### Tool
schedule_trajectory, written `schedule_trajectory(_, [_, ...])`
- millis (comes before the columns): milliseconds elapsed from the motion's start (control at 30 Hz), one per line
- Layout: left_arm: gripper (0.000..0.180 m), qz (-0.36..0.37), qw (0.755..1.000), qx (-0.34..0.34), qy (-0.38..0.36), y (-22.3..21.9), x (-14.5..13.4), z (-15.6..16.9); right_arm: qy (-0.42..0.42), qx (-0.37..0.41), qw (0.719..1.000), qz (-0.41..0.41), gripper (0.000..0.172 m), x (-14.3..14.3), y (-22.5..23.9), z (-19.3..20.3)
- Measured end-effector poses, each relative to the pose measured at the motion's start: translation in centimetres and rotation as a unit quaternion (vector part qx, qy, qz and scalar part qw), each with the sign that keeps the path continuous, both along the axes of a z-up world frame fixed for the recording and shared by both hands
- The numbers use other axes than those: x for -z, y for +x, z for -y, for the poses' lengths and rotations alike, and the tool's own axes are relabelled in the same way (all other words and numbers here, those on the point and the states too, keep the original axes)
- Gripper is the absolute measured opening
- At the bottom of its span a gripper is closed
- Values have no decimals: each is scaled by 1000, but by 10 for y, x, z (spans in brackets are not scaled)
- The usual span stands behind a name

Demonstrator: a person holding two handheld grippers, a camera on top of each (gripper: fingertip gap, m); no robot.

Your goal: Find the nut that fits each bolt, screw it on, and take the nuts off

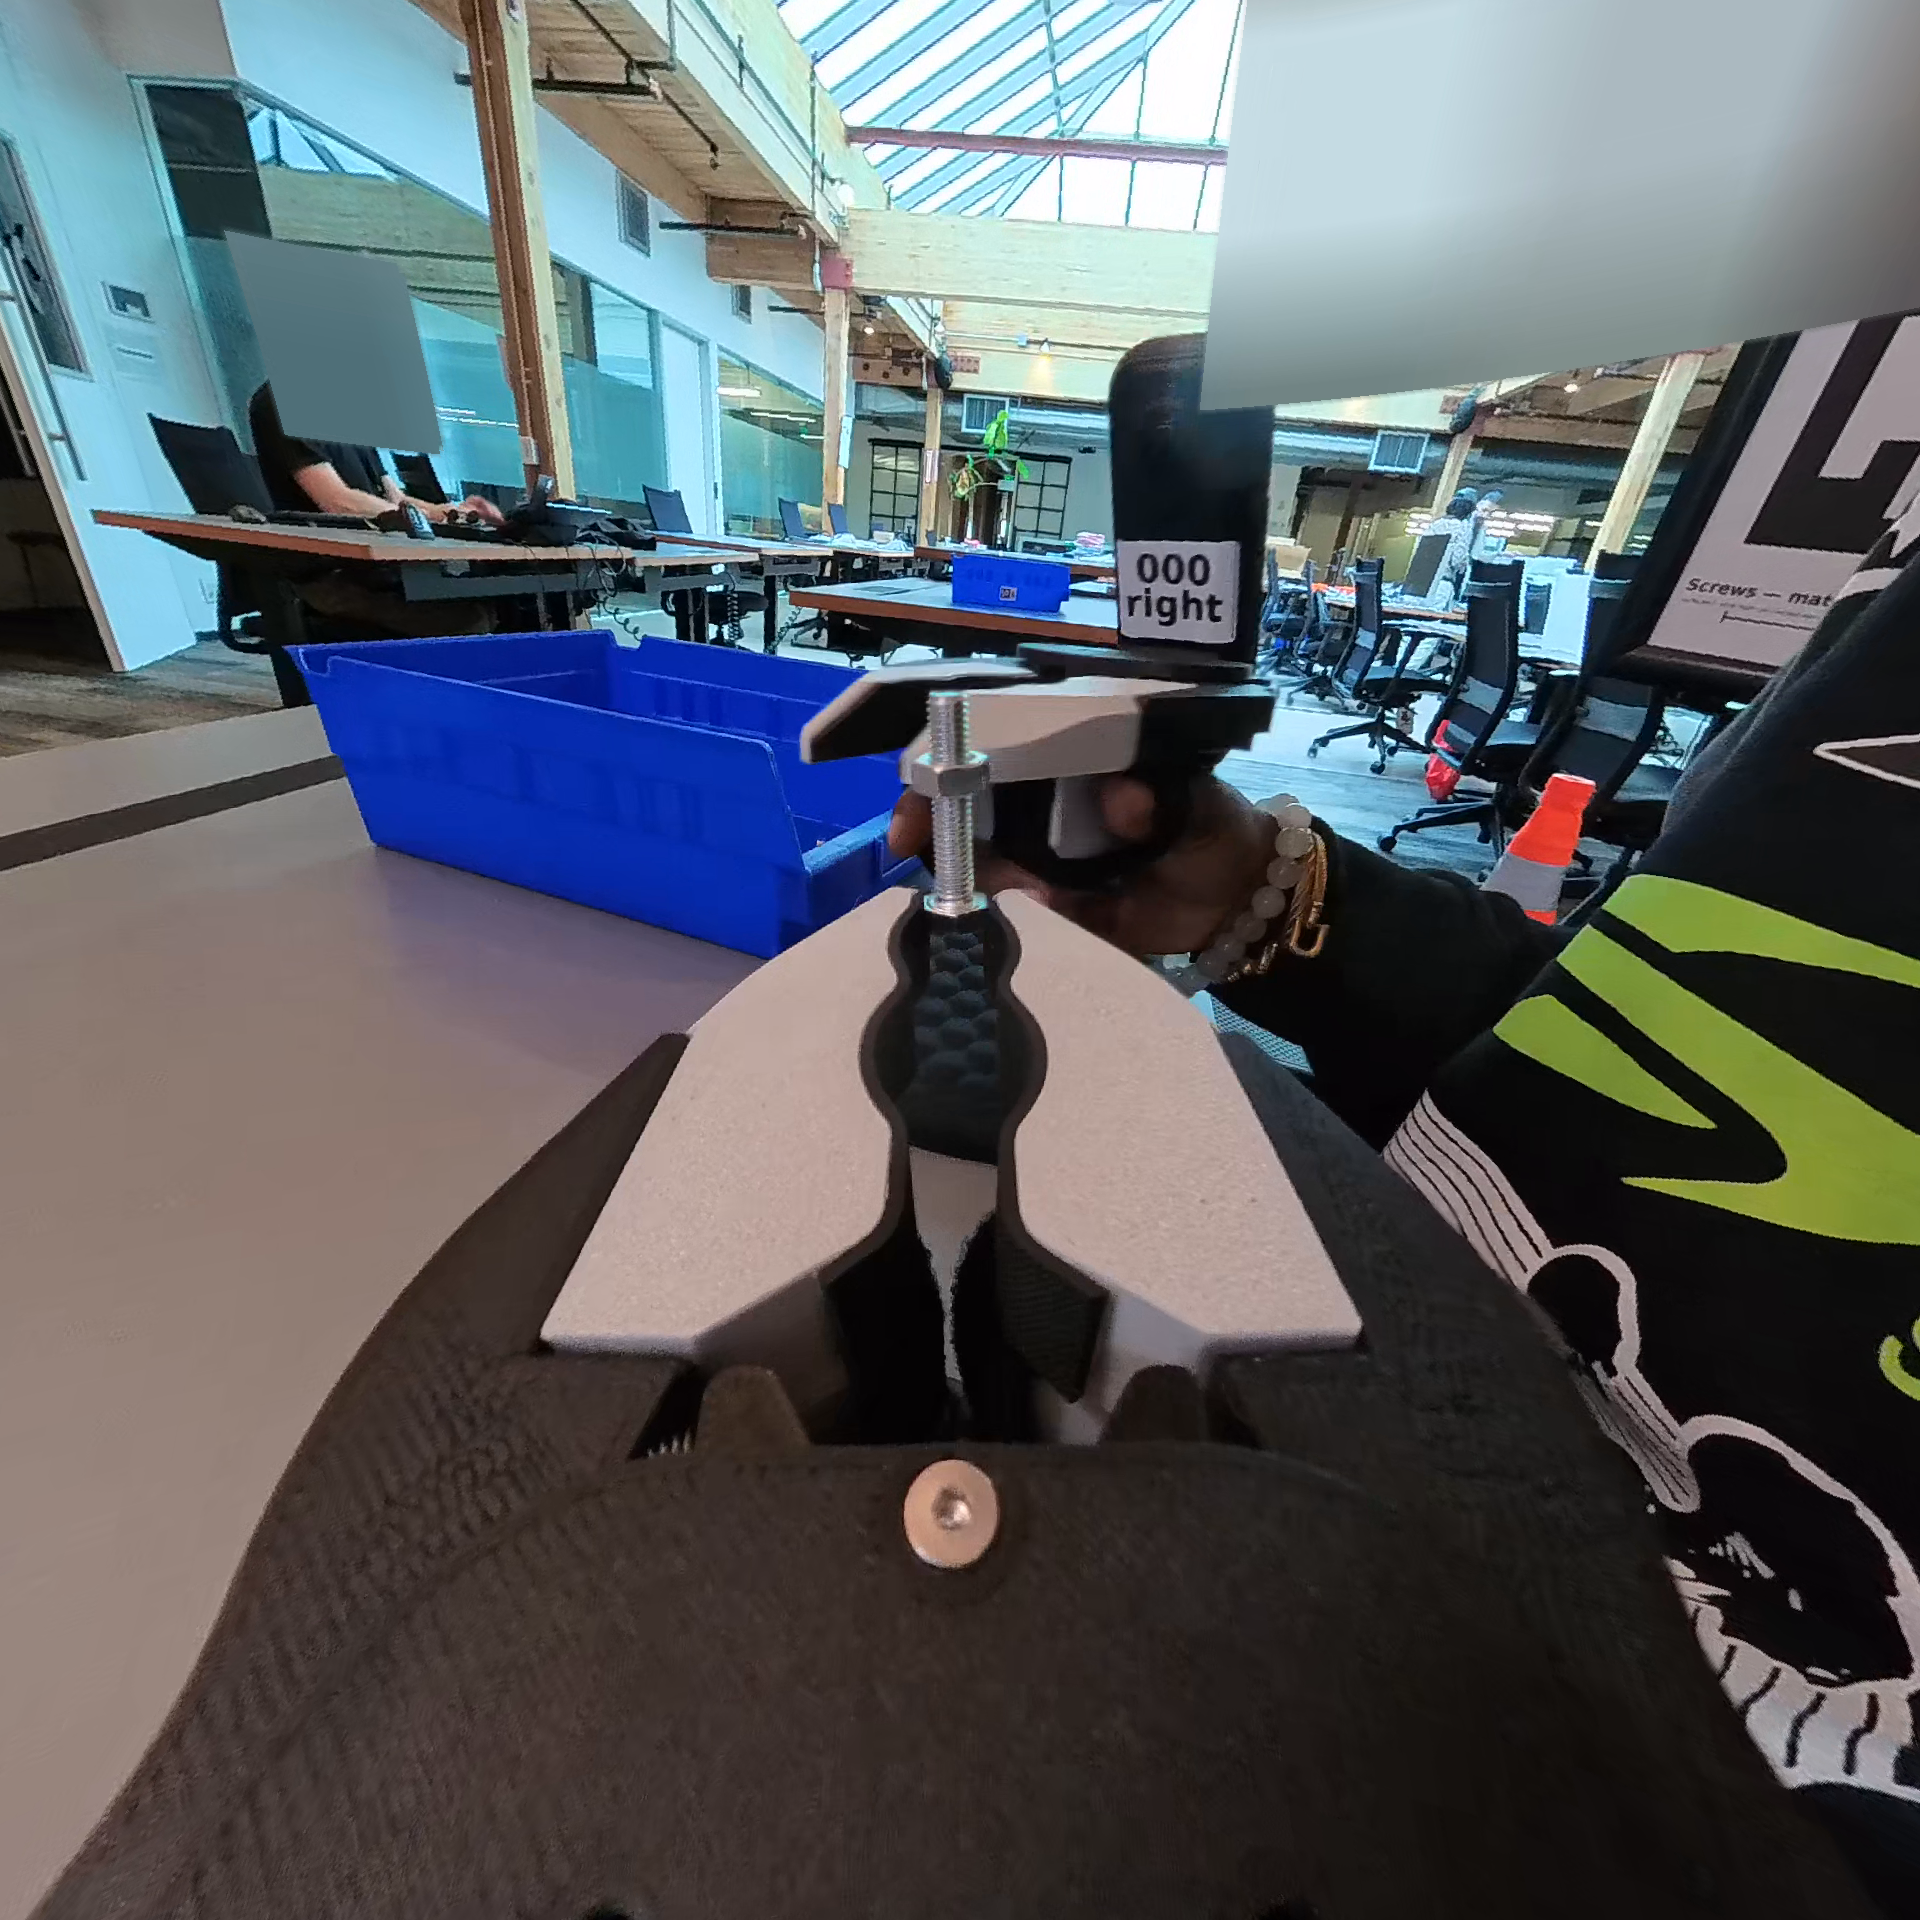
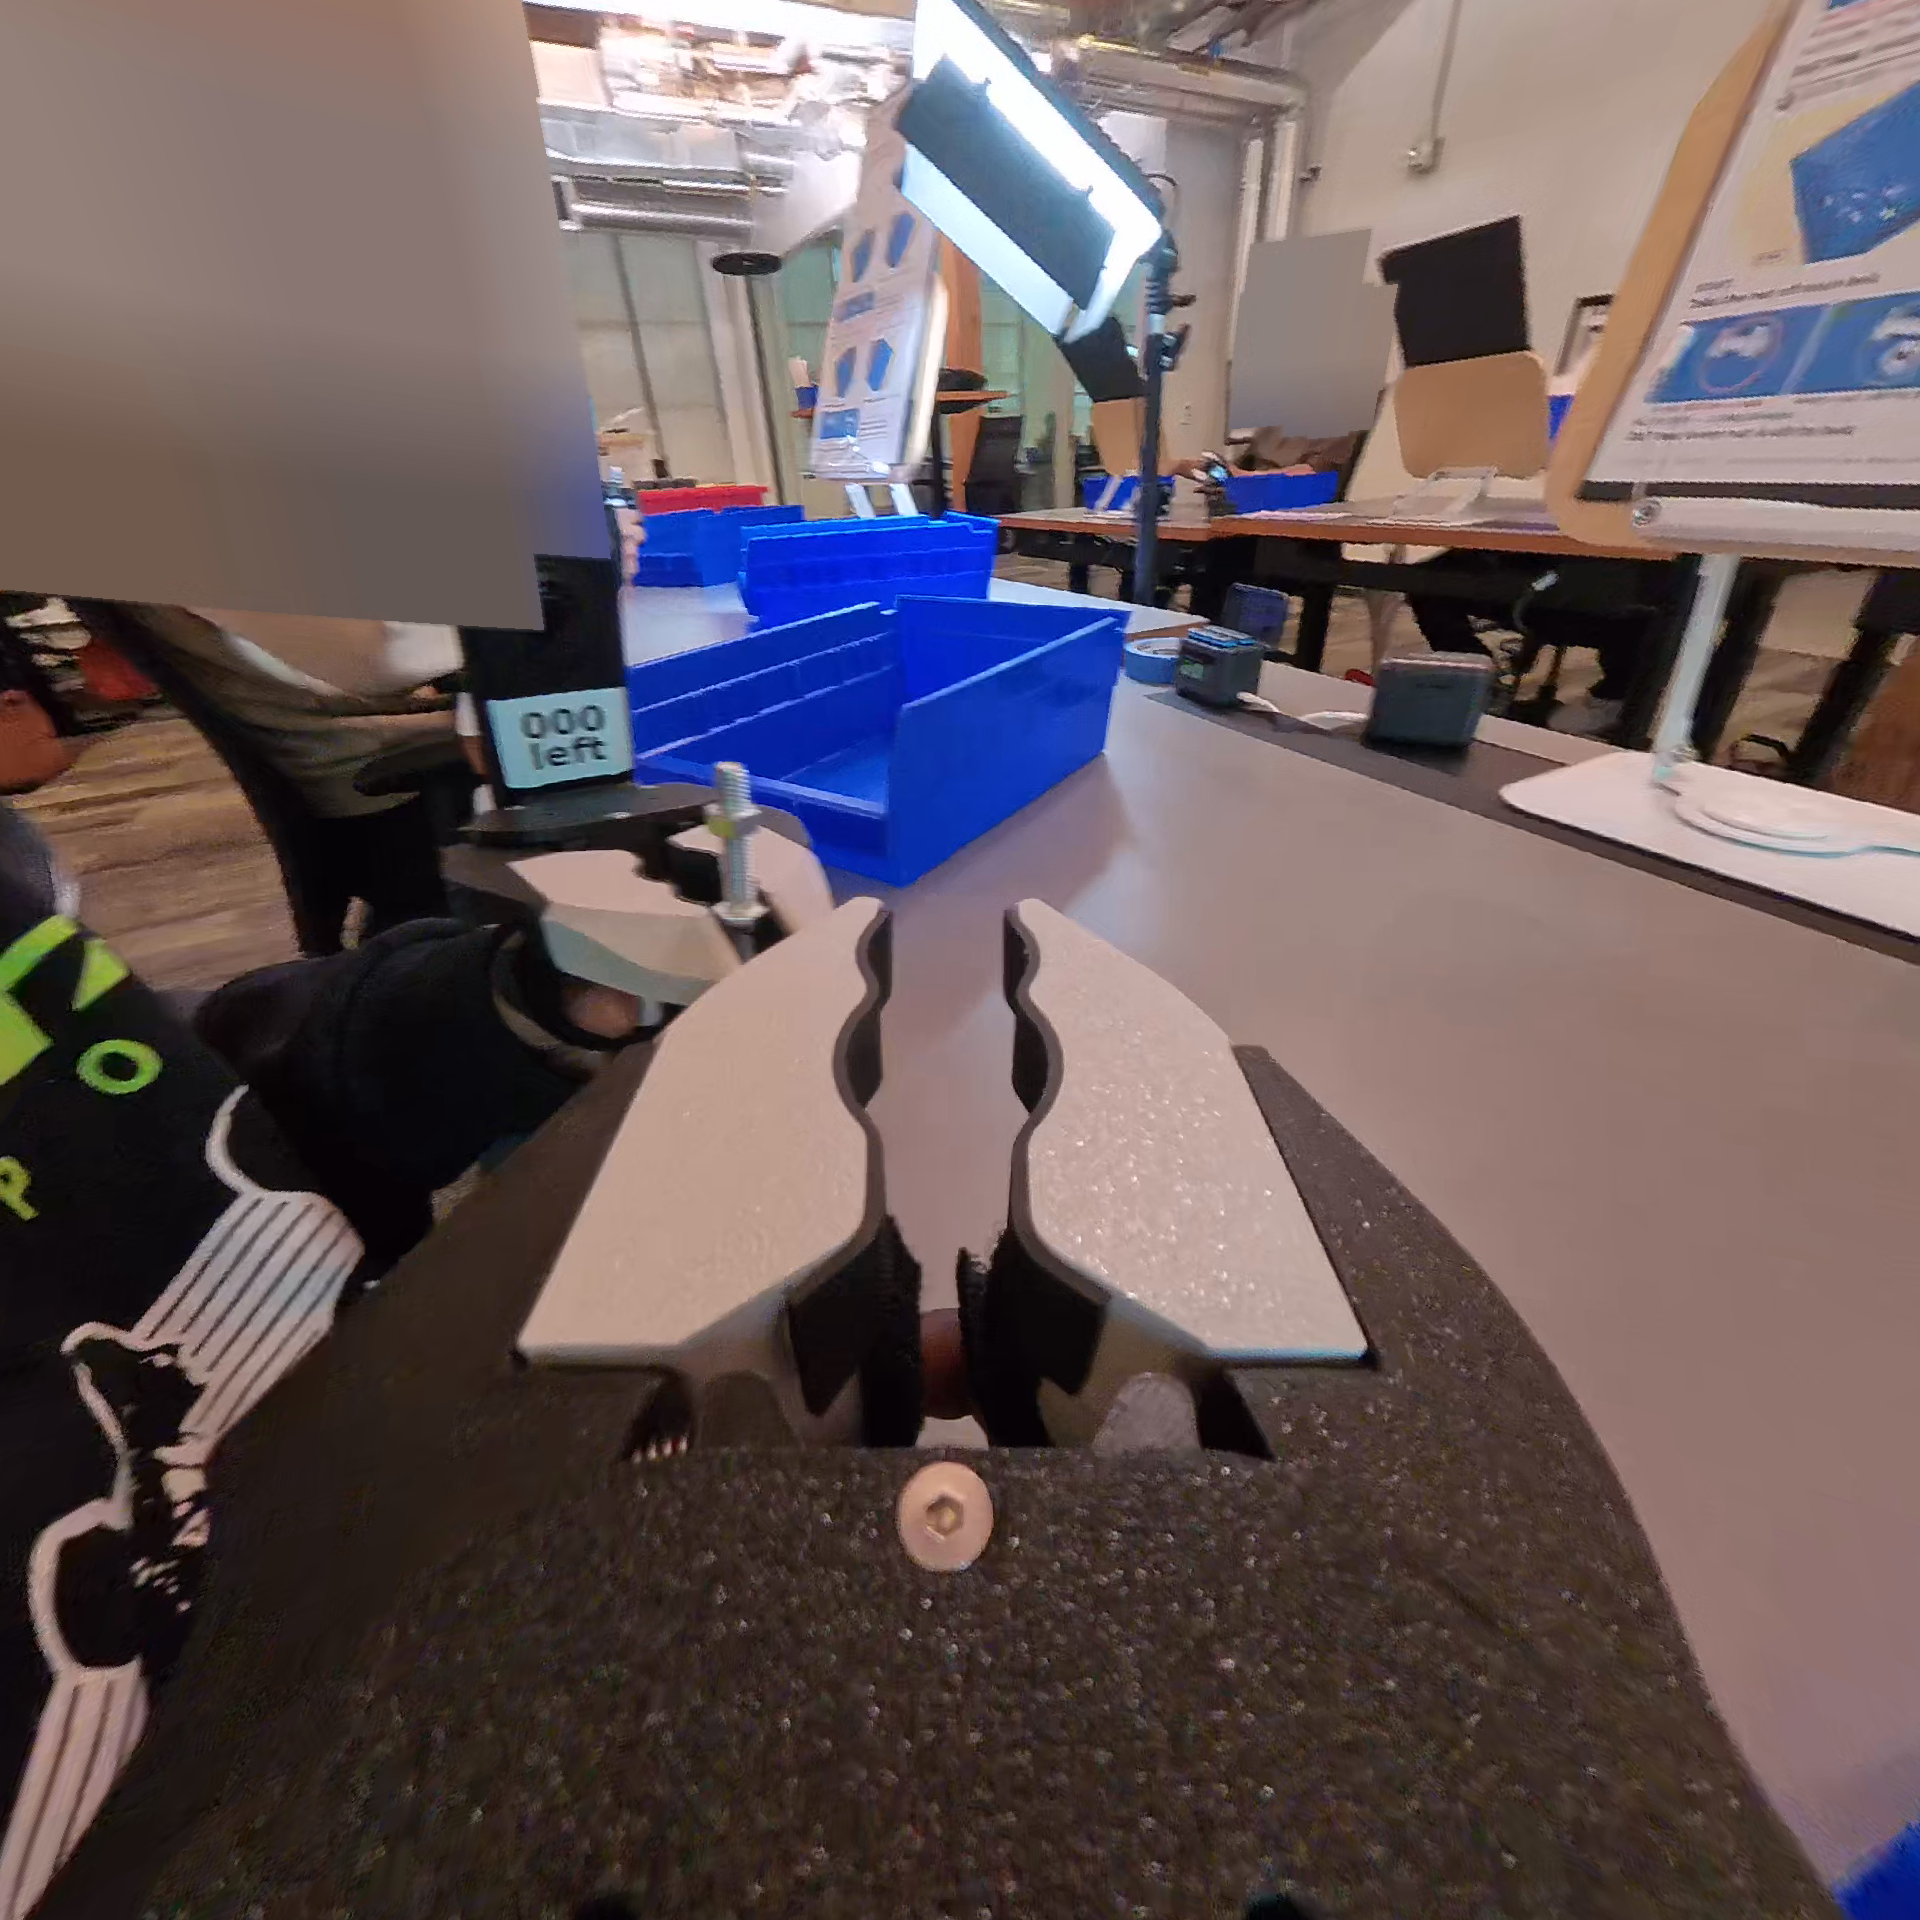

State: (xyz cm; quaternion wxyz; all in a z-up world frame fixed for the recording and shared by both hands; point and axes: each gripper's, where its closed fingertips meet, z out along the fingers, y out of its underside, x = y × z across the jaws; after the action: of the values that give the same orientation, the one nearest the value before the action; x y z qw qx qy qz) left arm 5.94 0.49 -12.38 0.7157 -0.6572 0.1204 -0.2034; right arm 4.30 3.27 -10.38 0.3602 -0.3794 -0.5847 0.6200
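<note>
Room: open office with a grey table (image 1: 260, 1039), wooden beams and a skylight; grey patches are laid over parts of both views.
Blue bin: one blue bin (image 1: 582, 769) is seen on the table beyond the grippers; its inside is mostly hidden by its walls.
Left gripper: the left gripper (image 1: 954, 906) is clamped on the head end of a bolt (image 1: 958, 810); the head itself is sunk between the fingertips and barely made out.
Bolt: it is held upright above the table, threaded end up, with a nut (image 1: 943, 773) partway along the thread.
Right gripper: the right gripper (image 2: 945, 935) is seen with its fingers apart and only bare table between them in its own view.
Doubt: from the left wrist view the right gripper appears level with the nut, just behind it; contact cannot be told there.
Hands: a hand (image 1: 1153, 862) with bracelets is partly hidden behind the right gripper.
Cut off: a stand with a printed sheet (image 2: 1766, 260) is cropped at the right edge.
</note>
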Motion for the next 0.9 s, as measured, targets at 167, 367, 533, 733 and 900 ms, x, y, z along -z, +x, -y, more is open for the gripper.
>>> schedule_trajectory(167, [10, -7, 1000, 0, -6, 1, 3, -1, -13, -75, 997, -18, 43, -9, -1, 36])
schedule_trajectory(367, [10, -19, 1000, 7, -18, 5, 7, -2, -3, -86, 996, -11, 49, -8, -19, 57])
schedule_trajectory(533, [10, -24, 999, 14, -20, 8, 8, -2, 9, -66, 998, 0, 46, -2, -24, 50])
schedule_trajectory(733, [10, -15, 1000, 13, -18, 6, 7, -1, -10, -58, 998, -4, 44, -4, -4, 24])
schedule_trajectory(900, [10, -17, 1000, 14, -20, 7, 8, -2, -35, -30, 999, -20, 20, -10, 7, 1])
